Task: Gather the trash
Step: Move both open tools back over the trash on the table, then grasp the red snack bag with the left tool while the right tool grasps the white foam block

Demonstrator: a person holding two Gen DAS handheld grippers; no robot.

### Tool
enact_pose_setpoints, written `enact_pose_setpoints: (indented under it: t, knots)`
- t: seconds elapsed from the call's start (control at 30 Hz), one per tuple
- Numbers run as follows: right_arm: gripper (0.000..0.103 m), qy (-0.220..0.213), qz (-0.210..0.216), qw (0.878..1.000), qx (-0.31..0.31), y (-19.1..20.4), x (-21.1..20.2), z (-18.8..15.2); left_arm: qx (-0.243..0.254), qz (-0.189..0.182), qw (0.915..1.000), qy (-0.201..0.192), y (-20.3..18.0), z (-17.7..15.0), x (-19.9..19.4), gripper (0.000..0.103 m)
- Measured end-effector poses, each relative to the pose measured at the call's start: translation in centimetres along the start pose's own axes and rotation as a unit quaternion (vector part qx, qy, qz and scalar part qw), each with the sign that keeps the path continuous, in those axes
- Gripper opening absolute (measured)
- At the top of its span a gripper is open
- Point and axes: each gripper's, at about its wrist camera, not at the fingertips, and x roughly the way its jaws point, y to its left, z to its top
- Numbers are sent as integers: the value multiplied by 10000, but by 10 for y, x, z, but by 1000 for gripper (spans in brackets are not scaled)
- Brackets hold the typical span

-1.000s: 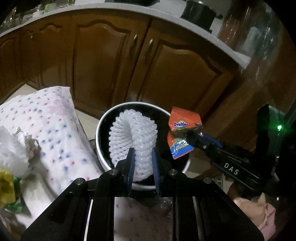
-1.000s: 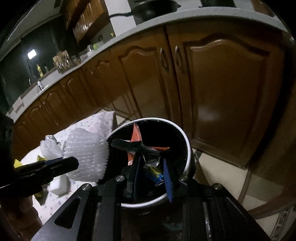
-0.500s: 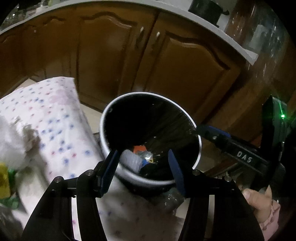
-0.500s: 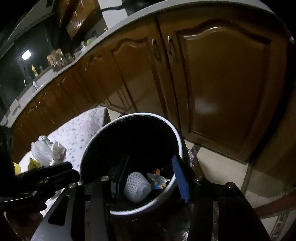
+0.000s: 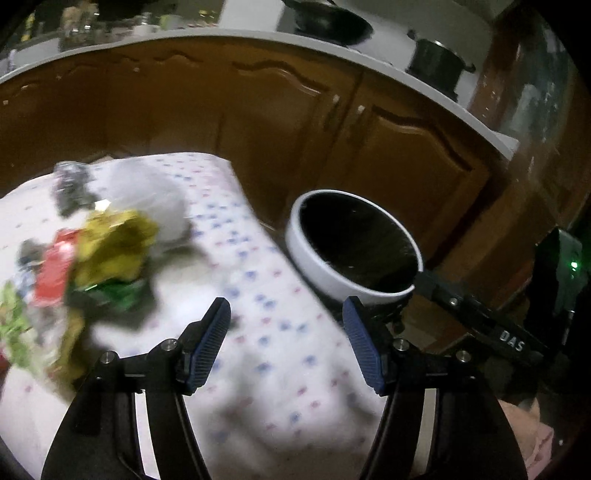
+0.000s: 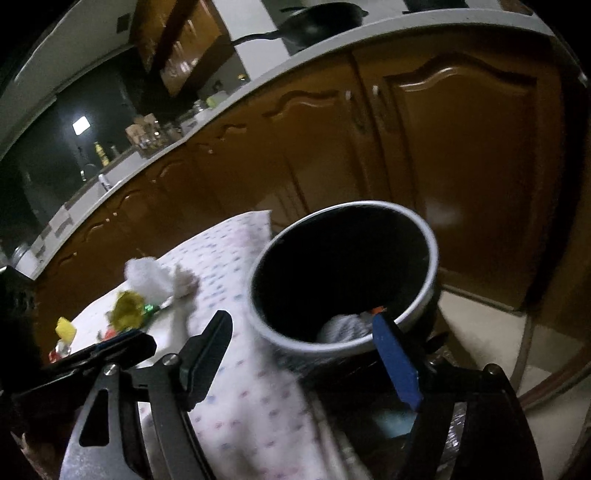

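Note:
A white-rimmed black trash bin [image 5: 354,243] stands beside the table; it also shows in the right wrist view [image 6: 343,273]. Inside it lie the white foam net [image 6: 341,326] and a bit of orange wrapper [image 6: 376,310]. My left gripper [image 5: 286,332] is open and empty over the dotted tablecloth [image 5: 266,350]. My right gripper [image 6: 306,343] is open and empty, just before the bin's near rim. A blurred pile of yellow, red and green wrappers [image 5: 92,258] lies on the cloth at left, with a crumpled white tissue [image 6: 149,275] beside it.
Brown cabinet doors [image 5: 399,155] run behind the bin under a pale countertop [image 6: 369,33] with pots. The table's corner [image 6: 264,218] ends next to the bin. Tiled floor [image 6: 476,325] shows at right.
Both grippers let go of the foam net and the Ovaltine wrapper into the bin, opened, and pulled back. The left gripper has swung left towards the trash pile.

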Motion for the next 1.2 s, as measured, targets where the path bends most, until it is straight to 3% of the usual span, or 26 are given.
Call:
enact_pose_setpoints:
  t: [0.53, 0.67, 0.83, 0.93, 1.07, 1.2]
  knots:
    - [82, 411, 623, 9961, -467, 90, 14, -39, -701, 621, 9951, -318, 88, -34, -66, 64]
    - [83, 551, 739, 9938, -614, 108, 24, -45, -798, 955, 9912, -441, 104, -35, -83, 66]
    - [82, 723, 758, 9903, -917, 129, 47, -47, -1079, 1776, 9771, -468, 144, -39, -104, 71]
    - [82, 786, 740, 9890, -1015, 137, 60, -47, -1410, 2070, 9668, -504, 175, -44, -114, 71]
    - [82, 893, 680, 9873, -1120, 144, 78, -46, -1750, 2404, 9538, -422, 212, -50, -120, 71]
    - [82, 1027, 595, 9850, -1249, 152, 100, -43, -1932, 2476, 9493, -113, 234, -57, -109, 72]
